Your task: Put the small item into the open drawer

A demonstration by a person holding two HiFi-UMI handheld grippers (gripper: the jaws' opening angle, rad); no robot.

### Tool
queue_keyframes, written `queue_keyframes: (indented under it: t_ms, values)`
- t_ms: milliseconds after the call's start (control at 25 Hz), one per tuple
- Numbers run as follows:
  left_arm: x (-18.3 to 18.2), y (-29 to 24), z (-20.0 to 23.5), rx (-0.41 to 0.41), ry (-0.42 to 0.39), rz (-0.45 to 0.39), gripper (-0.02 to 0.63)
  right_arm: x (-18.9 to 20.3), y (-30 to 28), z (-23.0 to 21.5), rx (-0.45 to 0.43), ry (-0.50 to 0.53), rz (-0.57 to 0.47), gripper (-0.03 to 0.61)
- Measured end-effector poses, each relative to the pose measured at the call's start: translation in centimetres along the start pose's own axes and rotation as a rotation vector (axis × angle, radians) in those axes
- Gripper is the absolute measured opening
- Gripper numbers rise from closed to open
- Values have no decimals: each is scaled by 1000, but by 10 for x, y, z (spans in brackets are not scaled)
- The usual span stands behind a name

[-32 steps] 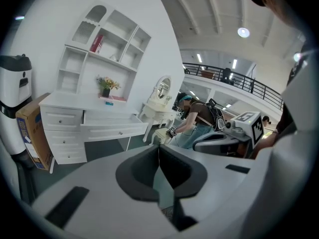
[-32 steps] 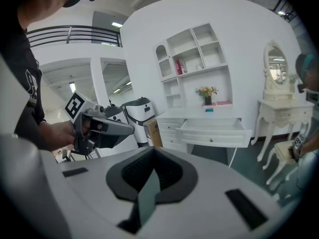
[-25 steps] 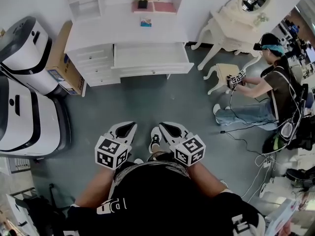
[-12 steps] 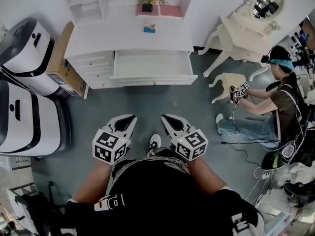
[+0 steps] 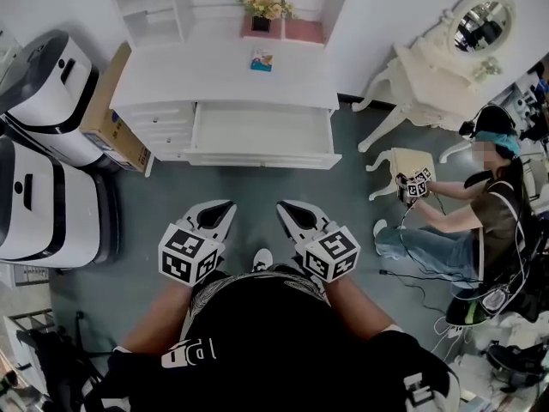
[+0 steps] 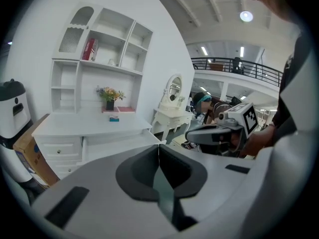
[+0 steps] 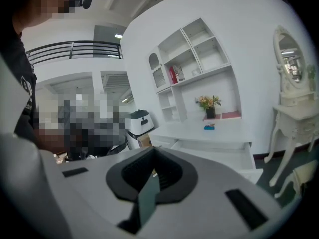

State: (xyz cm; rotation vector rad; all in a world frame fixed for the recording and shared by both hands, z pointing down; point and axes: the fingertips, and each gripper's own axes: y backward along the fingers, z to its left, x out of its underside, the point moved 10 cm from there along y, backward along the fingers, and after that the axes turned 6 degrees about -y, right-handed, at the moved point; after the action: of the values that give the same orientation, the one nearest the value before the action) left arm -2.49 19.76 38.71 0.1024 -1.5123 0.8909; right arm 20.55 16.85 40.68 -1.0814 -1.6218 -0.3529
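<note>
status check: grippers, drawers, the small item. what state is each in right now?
left gripper: shut, empty.
right gripper: shut, empty.
wide drawer: pulled open, looks empty.
side drawers: closed.
small item: lying on the desktop, not in the drawer.
flower pot: upright.

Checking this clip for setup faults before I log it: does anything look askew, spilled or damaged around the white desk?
Nothing stands out. The white desk has its wide drawer pulled out squarely, the small blue item sits on the desktop, and the dark flower pot stands upright.
</note>
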Motion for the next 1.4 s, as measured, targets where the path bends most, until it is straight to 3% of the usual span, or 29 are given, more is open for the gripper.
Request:
queue_keyframes:
  t_ms: [640, 1160, 1400]
  values:
    - [-26, -45, 6, -1, 8, 23, 15, -2, -8, -51, -9, -70, 9, 8]
    - [-54, -88, 77, 29, 25, -22, 15, -34, -60, -83, 61, -60, 9, 8]
    - [-56, -100, 131, 23, 12, 17, 15, -52, -106, -93, 85, -67, 38, 8]
